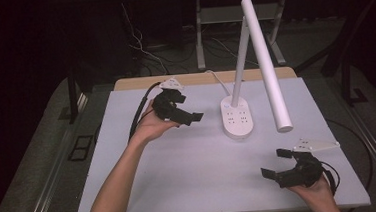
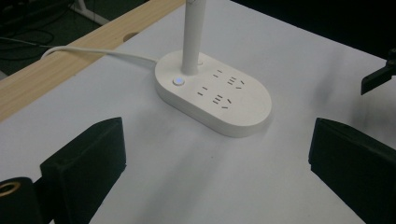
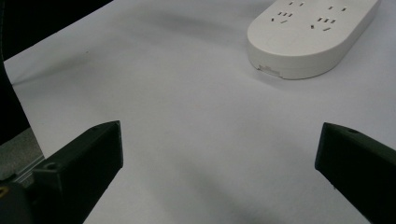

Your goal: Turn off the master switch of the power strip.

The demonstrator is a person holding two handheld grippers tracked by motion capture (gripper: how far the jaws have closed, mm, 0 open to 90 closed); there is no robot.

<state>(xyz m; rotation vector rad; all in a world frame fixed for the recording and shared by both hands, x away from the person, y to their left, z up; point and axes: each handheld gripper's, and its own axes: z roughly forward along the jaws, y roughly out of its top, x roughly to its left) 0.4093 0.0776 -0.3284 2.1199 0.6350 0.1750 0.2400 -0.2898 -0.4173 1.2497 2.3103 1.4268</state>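
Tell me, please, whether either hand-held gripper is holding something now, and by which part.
Nothing is held. The left hand-held gripper and the right hand-held gripper both stand open, apart from the white oval plastic lamp base.

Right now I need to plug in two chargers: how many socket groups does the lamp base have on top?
4, set in two rows of two on the lamp base, on the part running away from the pole and the round button. None look hidden.

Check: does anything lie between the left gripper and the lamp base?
Nothing: bare white table separates the left gripper from the lamp base, per left gripper view.
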